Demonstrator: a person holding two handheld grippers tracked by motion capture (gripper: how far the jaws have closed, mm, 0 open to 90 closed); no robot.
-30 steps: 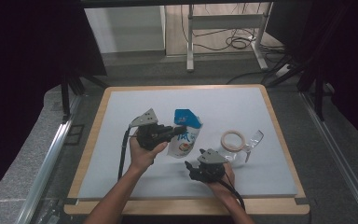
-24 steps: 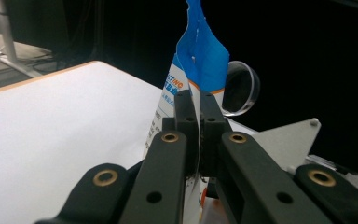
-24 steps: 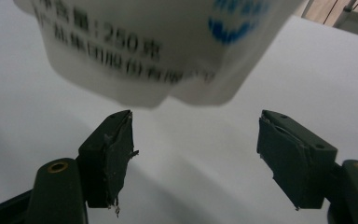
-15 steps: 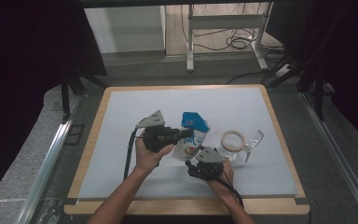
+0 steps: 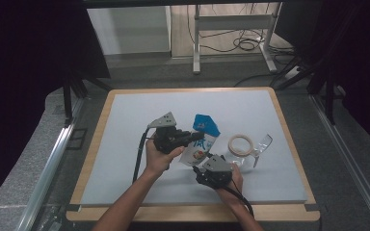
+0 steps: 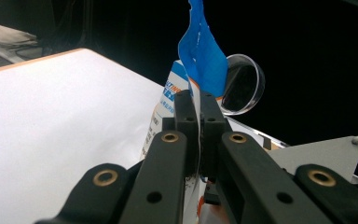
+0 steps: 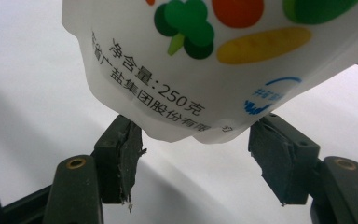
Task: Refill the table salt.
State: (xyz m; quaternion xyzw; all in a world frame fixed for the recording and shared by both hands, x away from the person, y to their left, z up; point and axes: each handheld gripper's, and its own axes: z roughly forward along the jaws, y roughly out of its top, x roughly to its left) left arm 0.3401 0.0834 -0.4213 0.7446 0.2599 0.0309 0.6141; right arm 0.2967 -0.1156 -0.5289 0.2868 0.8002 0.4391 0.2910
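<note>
The pouch, white with a blue top and printed vegetables, is held up off the white table near its middle, between the two grippers. The left gripper has its jaws pressed together on the side of the pouch just below the blue top; in the left gripper view the two jaws stand tight against each other with the thin edge of the pouch pinched between them and the blue flap rising above the tips. The right gripper sits nearer the person, below the pouch, with its jaws pointing up at the bottom edge. In the right gripper view the bottom corner of the pouch hangs down between the two jaws, which stand fairly wide and have just been closing; the left jaw is right at the edge of the pouch, while a clear gap shows between the right jaw and the pouch, so the pads do not press on it. To the right of the pouch on the table lies a roll of tape, and just beyond it a clear round dish stands tilted on its edge; the same dish shows behind the blue flap in the left gripper view. Both lie apart from the jaws, and nothing stands between the right gripper and the pouch.
</note>
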